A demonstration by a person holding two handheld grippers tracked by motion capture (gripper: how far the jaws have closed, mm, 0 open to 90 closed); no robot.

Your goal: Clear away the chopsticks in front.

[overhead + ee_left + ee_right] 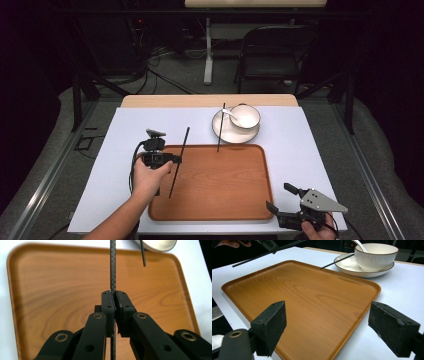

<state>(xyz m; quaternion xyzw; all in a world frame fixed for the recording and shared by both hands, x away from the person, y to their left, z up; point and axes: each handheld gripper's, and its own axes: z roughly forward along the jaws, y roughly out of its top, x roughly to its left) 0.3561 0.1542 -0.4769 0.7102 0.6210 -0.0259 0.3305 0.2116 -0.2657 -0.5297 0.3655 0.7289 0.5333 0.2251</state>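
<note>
Thin black chopstick (179,161), slanted above wooden tray's left side, clamped mid-length.

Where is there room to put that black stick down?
The wooden tray is bare almost everywhere, from its left rim across to its right rim. The left tool holds the stick over its left side. It is crowded at the far edge: a second stick leans from the plate, which carries the bowl and spoon.

Bowl (245,116) on plate (227,134) behind tray (215,200); one chopstick (179,161) over the tray's left side
</note>
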